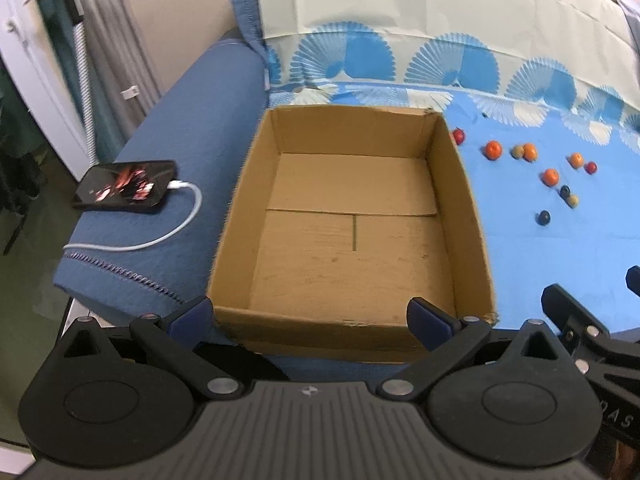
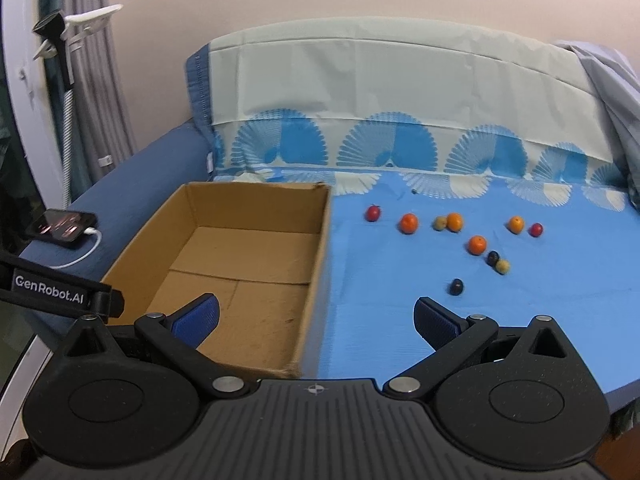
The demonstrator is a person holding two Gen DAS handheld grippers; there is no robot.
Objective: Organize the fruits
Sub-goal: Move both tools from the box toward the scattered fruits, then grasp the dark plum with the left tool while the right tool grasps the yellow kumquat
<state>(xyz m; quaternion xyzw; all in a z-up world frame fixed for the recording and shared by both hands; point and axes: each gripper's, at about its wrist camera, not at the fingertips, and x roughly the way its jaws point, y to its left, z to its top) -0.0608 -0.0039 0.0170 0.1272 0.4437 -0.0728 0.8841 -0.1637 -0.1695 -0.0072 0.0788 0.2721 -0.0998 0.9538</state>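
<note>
An empty brown cardboard box (image 1: 472,216) (image 2: 316,264) sits on the blue sheet of a sofa. To its right lie several small fruits: oranges (image 2: 409,223) (image 1: 493,150), red ones (image 2: 373,213) (image 1: 458,136), yellow-green ones (image 2: 502,267) and dark ones (image 2: 456,287) (image 1: 544,217). My left gripper (image 1: 310,314) is open and empty at the box's near wall. My right gripper (image 2: 316,316) is open and empty, near the box's right front corner, short of the fruits. The right gripper's fingers (image 1: 564,306) show at the left wrist view's right edge.
A phone (image 1: 126,187) (image 2: 62,227) with a white charging cable (image 1: 176,224) lies on the sofa's blue armrest left of the box. The patterned backrest (image 2: 400,92) rises behind. A curtain and white clips (image 2: 88,20) stand at far left.
</note>
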